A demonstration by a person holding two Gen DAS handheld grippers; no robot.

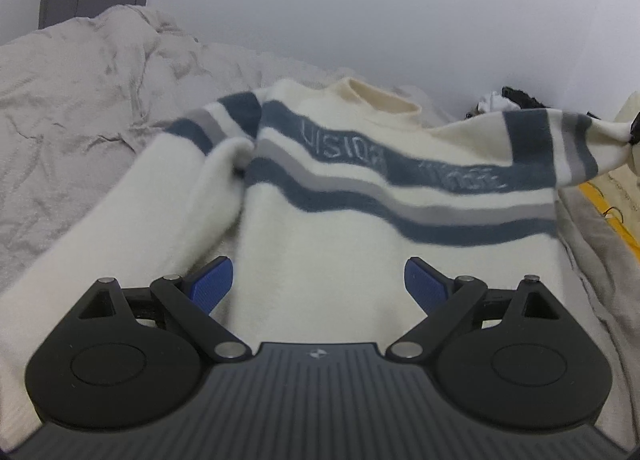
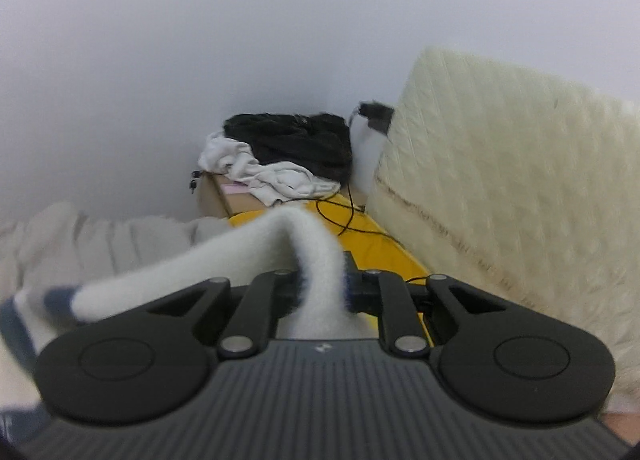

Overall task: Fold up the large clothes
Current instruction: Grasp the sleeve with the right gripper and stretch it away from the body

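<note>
A cream sweater with blue and grey chest stripes lies face up on the bed, collar at the far end. My left gripper hovers open over its lower body, blue pads wide apart with nothing between them. The sweater's right sleeve is stretched out and lifted to the right edge of the left wrist view. In the right wrist view my right gripper is shut on that sleeve, which loops up between the fingers and trails away to the left. The left sleeve lies bent along the body's left side.
Crumpled beige bedding covers the bed's left. A cream quilted mattress leans at the right. Dark and white clothes are piled on a cardboard box in the corner. A yellow sheet with a black cable runs beside the bed.
</note>
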